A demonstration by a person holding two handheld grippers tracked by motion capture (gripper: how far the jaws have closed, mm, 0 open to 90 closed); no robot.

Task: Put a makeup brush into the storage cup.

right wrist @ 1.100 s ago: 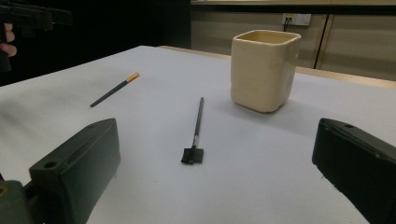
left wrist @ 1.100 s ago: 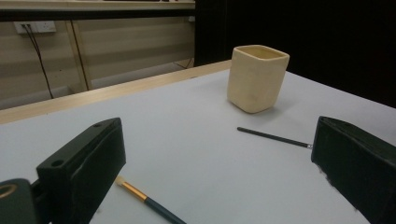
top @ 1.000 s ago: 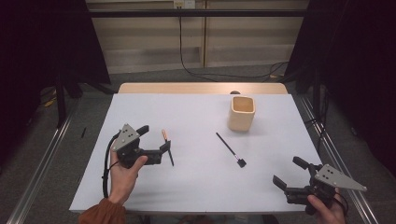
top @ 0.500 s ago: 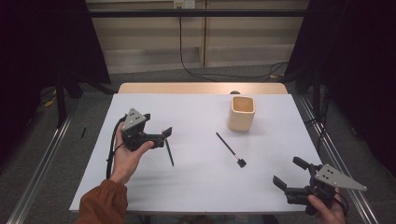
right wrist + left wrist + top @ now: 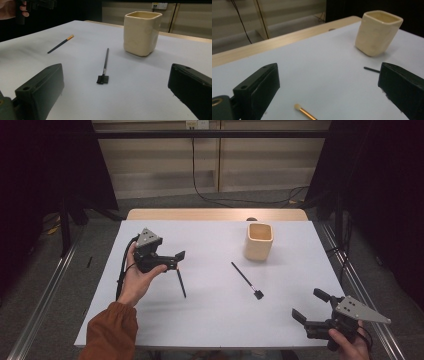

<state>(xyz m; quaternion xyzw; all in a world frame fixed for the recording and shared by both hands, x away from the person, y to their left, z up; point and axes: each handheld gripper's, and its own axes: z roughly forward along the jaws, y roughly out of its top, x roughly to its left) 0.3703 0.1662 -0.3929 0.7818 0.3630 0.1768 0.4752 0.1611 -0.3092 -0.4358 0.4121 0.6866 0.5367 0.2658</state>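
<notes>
Left gripper (image 5: 176,260), jaws spread, hovers over the orange-tipped brush (image 5: 180,282); right gripper (image 5: 310,306) (spread too) near the table (image 5: 210,315) corner.

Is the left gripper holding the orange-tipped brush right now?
No. The left gripper hovers with jaws wide apart, and the orange-tipped brush lies on the white table.

The table (image 5: 215,320) is white with a light wooden edge, the cup (image 5: 259,240) is cream, one brush (image 5: 246,280) is all black, the other brush (image 5: 60,44) is black with an orange-gold end, and the sleeve (image 5: 107,334) is rust-brown.
</notes>
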